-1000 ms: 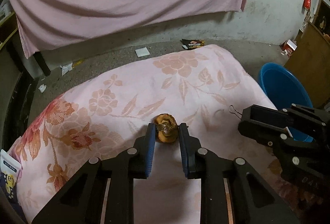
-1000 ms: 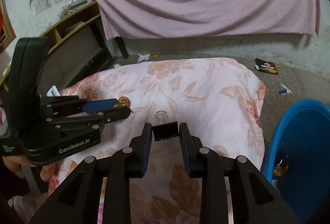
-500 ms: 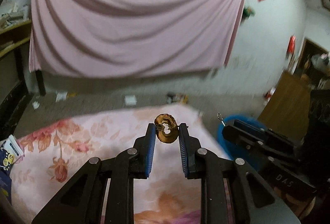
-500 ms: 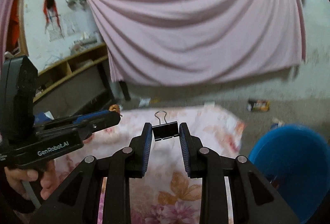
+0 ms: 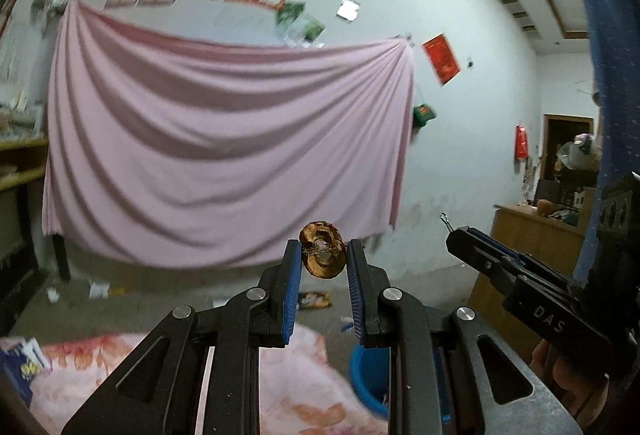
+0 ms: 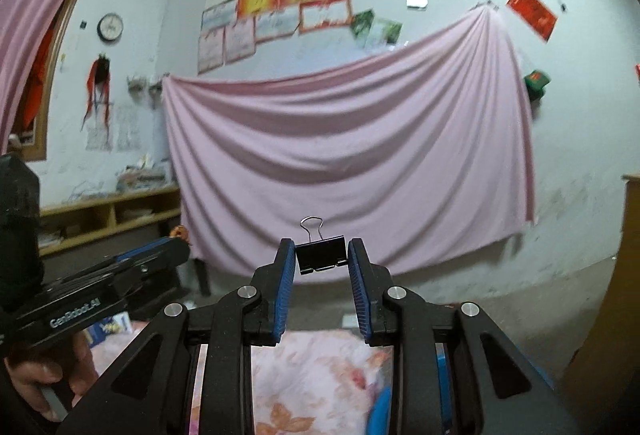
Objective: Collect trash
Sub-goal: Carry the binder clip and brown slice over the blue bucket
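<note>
My left gripper (image 5: 323,255) is shut on a brown, dried fruit peel (image 5: 322,250), held up in the air and pointing level at the pink hanging sheet. A black binder clip (image 6: 321,253) with a wire handle sits pinched in my right gripper (image 6: 321,255), also raised level. The right gripper (image 5: 472,239) shows at the right of the left wrist view, and the left gripper (image 6: 176,247) at the left of the right wrist view. A blue tub (image 5: 370,375) lies low, mostly hidden behind the left fingers. The flowered bedspread (image 6: 316,375) is below.
A pink sheet (image 5: 224,155) hangs across the far wall. Wrappers and paper scraps (image 5: 314,299) litter the grey floor. A wooden cabinet (image 5: 536,247) stands at the right, low shelves (image 6: 112,219) at the left. A person's hand (image 6: 36,375) holds the left gripper.
Both grippers rose off the bedspread and tilted up to level, each keeping its load. The bed and blue tub dropped to the bottom of both views.
</note>
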